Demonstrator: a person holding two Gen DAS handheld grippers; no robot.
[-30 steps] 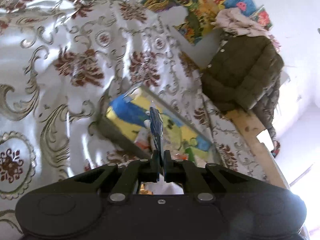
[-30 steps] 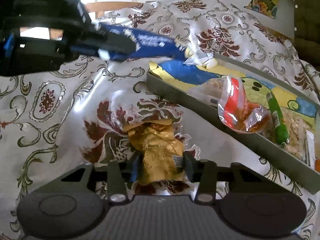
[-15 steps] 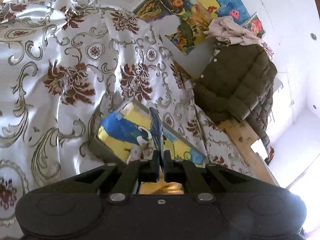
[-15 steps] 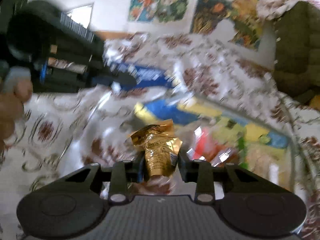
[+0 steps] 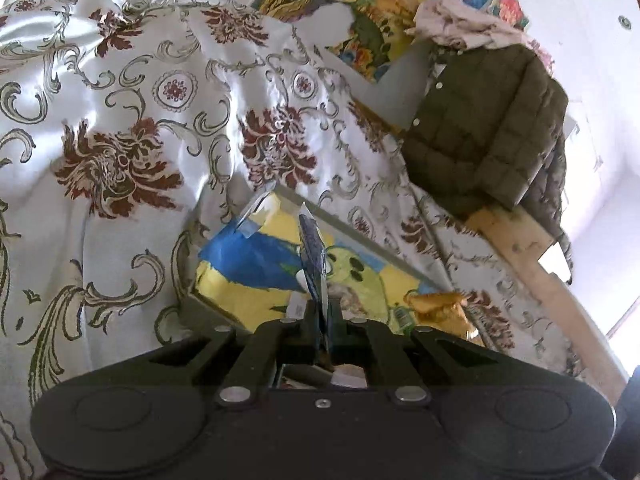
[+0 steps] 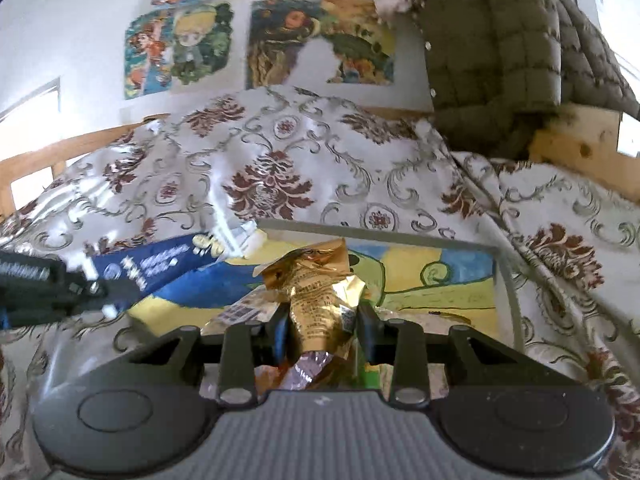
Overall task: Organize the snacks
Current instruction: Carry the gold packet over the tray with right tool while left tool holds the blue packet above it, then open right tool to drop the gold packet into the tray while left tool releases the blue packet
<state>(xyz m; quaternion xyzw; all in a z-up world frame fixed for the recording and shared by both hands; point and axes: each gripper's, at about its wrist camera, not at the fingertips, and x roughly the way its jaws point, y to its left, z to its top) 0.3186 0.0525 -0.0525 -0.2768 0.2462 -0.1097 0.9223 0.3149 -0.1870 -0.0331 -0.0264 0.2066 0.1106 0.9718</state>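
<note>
Our right gripper (image 6: 322, 330) points forward and slightly down over the tray (image 6: 505, 280), its jaws set narrow and pressed against the sides of a crumpled gold snack packet (image 6: 316, 288). The packet stands upright between the pads, its torn top rising above the fingertips, and it hangs over the near part of the tray. Our left gripper (image 5: 323, 312) also tilts a little downward toward the tray, with its jaws fully closed on a thin blue snack packet (image 5: 314, 256), pinched edge-on so it sticks straight out ahead. In the right wrist view we see that same blue packet (image 6: 160, 266) reaching in from the left, its far end over the tray's left corner.

Under both grippers spreads the white tablecloth (image 5: 120, 120) with dark red flowers and grey scrolls. The tray sits on it, grey-walled, with a yellow, blue and green drawing lining its floor (image 5: 248, 264). A few more packets lie in the tray's near end, mostly hidden by our grippers, so we cannot tell what they are. Far right, an olive quilted jacket (image 5: 488, 120) hangs over a wooden rail (image 5: 528, 256), and colourful posters (image 6: 180, 48) cover the far wall.
</note>
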